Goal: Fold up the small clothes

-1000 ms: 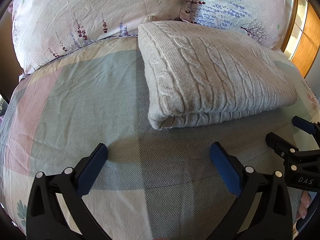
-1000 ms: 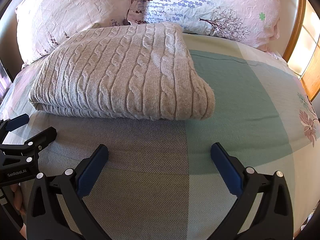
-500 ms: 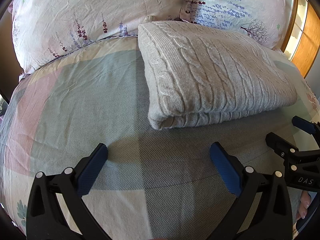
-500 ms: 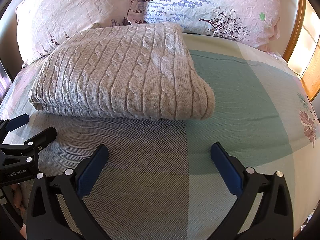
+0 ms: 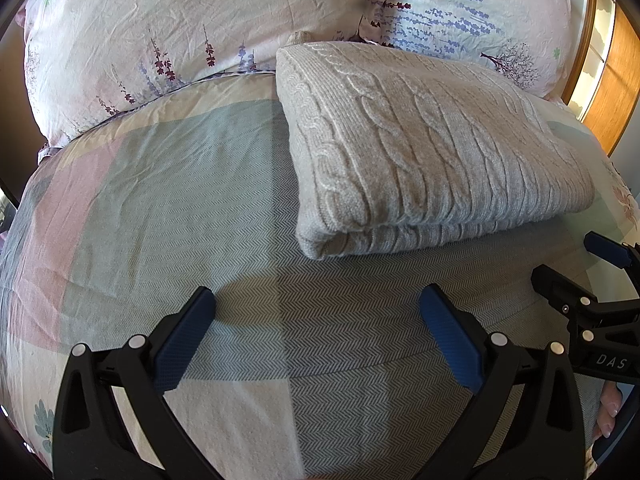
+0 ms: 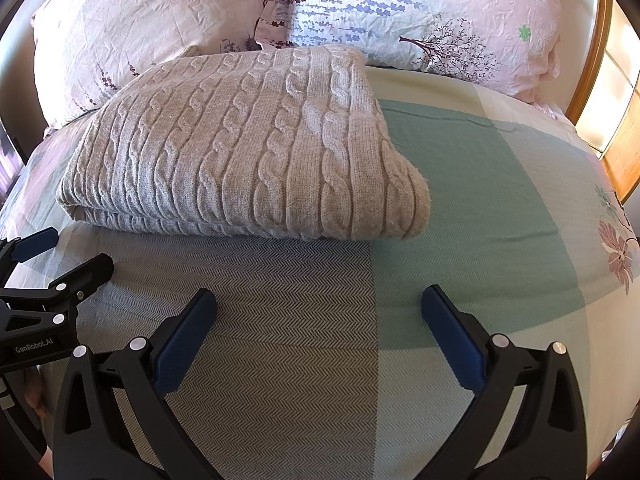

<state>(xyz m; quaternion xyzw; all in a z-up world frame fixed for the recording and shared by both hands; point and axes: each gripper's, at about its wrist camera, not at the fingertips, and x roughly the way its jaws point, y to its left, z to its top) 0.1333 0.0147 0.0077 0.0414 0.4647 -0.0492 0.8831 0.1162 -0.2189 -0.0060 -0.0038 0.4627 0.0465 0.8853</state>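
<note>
A grey cable-knit sweater point(image 5: 432, 152) lies folded in a thick rectangle on the bed; it also shows in the right wrist view point(image 6: 248, 148). My left gripper point(image 5: 316, 312) is open and empty, hovering over the bedspread just in front of the sweater's near left corner. My right gripper point(image 6: 318, 312) is open and empty, in front of the sweater's near right corner. Each gripper shows at the edge of the other's view: the right one point(image 5: 576, 264) and the left one point(image 6: 68, 256), both open.
The bed is covered by a checked pastel bedspread point(image 5: 160, 208). Two floral pillows point(image 5: 192, 32) point(image 6: 432, 16) lean at the head behind the sweater. A wooden bed frame point(image 6: 600, 60) runs along the right side.
</note>
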